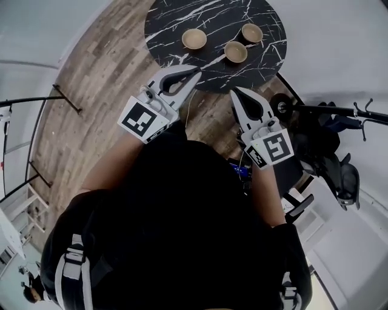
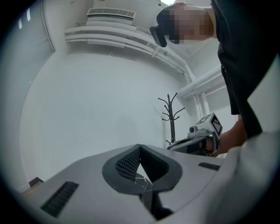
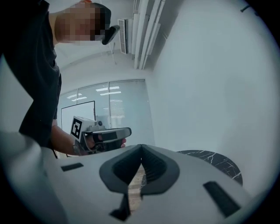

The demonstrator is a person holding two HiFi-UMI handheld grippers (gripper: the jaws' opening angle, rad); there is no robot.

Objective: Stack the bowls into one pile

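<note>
left gripper (image 1: 194,71) & right gripper (image 1: 236,92): fingers pressed together, empty, prob bc nothing's reached yet. three bowls (image 1: 235,51) sit separate on counter (image 1: 173,21), just beyond the fingertips, unstacked; nearest is off right fingers.

You had three small tan bowls in front of you on the round black marble table (image 1: 176,18), all upright with their mouths facing up, each standing alone and none nested. Reading the tabletop as a clock in the head view, the left bowl (image 1: 194,39) sat just off centre toward 9 o'clock. The middle bowl (image 1: 236,52) sat toward 4 o'clock, nearest you. The right bowl (image 1: 252,32) sat toward 2 o'clock, close beside the middle bowl but apart from it. All three looked empty.
</note>
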